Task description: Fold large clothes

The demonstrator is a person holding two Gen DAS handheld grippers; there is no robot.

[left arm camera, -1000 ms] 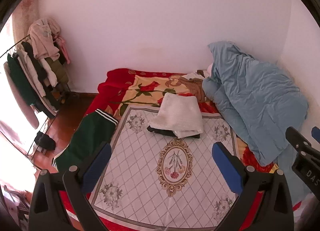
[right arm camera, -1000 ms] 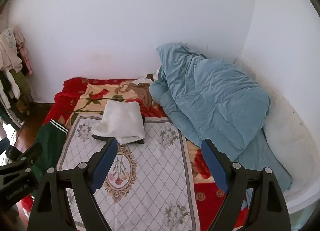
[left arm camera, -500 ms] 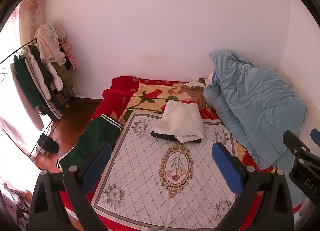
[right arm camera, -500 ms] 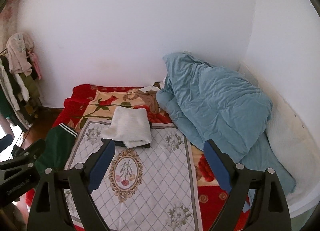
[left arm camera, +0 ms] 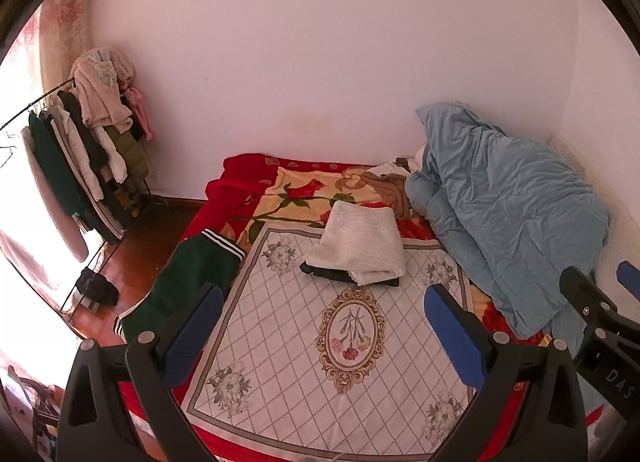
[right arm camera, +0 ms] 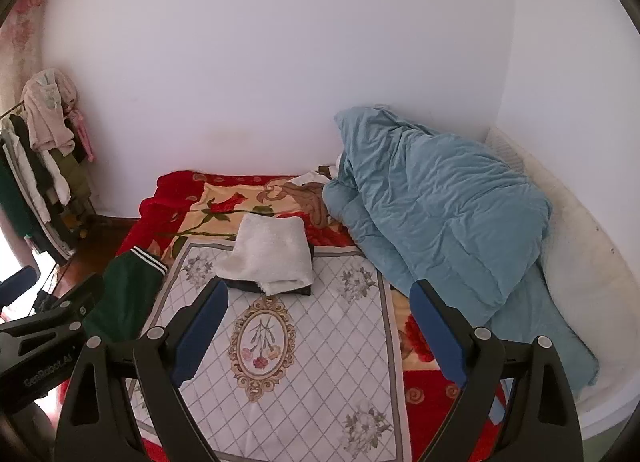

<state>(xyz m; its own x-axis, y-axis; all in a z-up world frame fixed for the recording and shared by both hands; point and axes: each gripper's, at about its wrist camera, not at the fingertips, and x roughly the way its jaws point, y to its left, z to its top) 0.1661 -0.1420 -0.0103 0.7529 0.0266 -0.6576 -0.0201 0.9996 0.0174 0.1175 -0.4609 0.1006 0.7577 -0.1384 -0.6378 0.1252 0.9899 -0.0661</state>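
A folded white garment (left arm camera: 360, 244) lies on a folded black one (left arm camera: 340, 274) on the patterned blanket (left arm camera: 304, 334); the pile also shows in the right wrist view (right arm camera: 268, 254). A green garment with white stripes (left arm camera: 192, 278) hangs over the bed's left edge, seen too in the right wrist view (right arm camera: 124, 290). My left gripper (left arm camera: 320, 326) is open and empty, held above the bed's near end. My right gripper (right arm camera: 316, 318) is open and empty beside it.
A blue duvet (left arm camera: 504, 214) is heaped at the right of the bed against the wall. A brown garment (left arm camera: 384, 186) lies at the head. A clothes rack (left arm camera: 80, 150) with hanging clothes stands on the wooden floor (left arm camera: 136, 238) at the left.
Both grippers have pulled back and tilted up from the bed; the pile and bed look smaller and lower, with more wall and rack in view. Both stay open.
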